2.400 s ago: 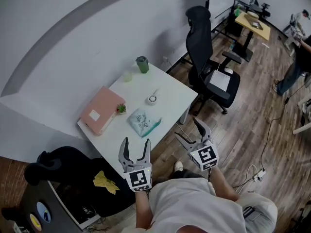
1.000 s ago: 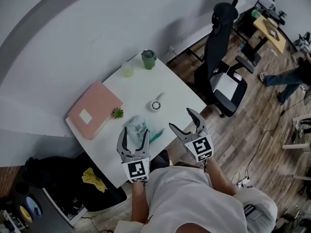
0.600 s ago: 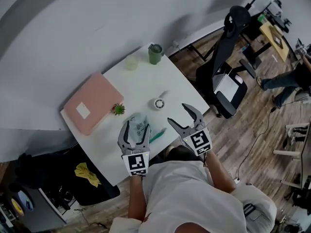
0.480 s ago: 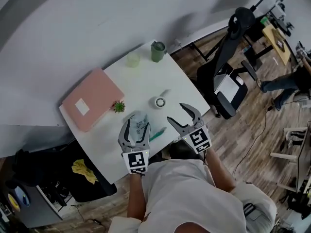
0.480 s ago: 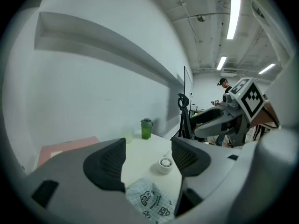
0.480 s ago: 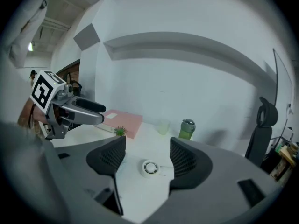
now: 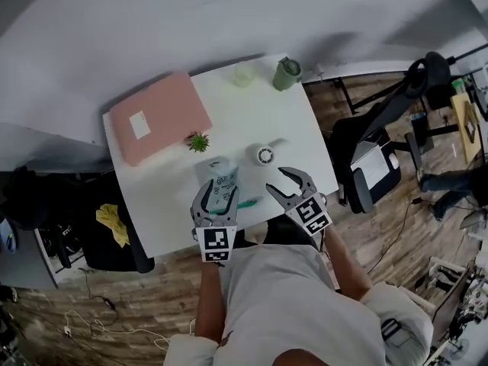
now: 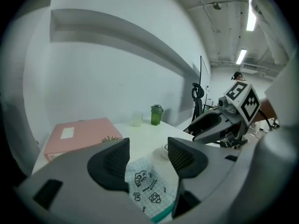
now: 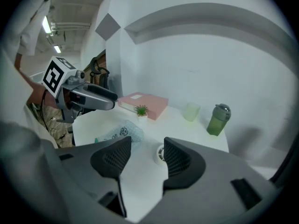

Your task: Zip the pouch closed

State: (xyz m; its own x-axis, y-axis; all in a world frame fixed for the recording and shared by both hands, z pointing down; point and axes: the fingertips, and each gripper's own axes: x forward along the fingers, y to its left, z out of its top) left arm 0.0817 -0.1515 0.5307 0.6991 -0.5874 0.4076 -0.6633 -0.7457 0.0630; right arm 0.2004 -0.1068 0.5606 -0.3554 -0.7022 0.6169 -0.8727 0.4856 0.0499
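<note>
The pouch (image 7: 221,181) is pale with a checked print and a teal zip edge (image 7: 245,203). It lies flat near the front edge of the white table (image 7: 305,139). My left gripper (image 7: 217,192) hovers over the pouch's near end. In the left gripper view the pouch (image 8: 152,186) lies below and between its jaws, which are closing and do not touch it. My right gripper (image 7: 276,179) hangs just right of the pouch. Its jaws are closing too, with nothing between them. In the right gripper view the pouch (image 9: 122,133) lies ahead to the left.
A small white round object (image 7: 264,155) sits right of the pouch, close to my right gripper. Farther back are a pink box (image 7: 158,117), a tiny potted plant (image 7: 199,141), a clear cup (image 7: 242,75) and a green bottle (image 7: 287,73). An office chair (image 7: 381,139) stands to the right.
Both grippers have come down toward the table and their jaws have narrowed. The left now hangs over the pouch's near end. The head view has swung to look straight down on the table.
</note>
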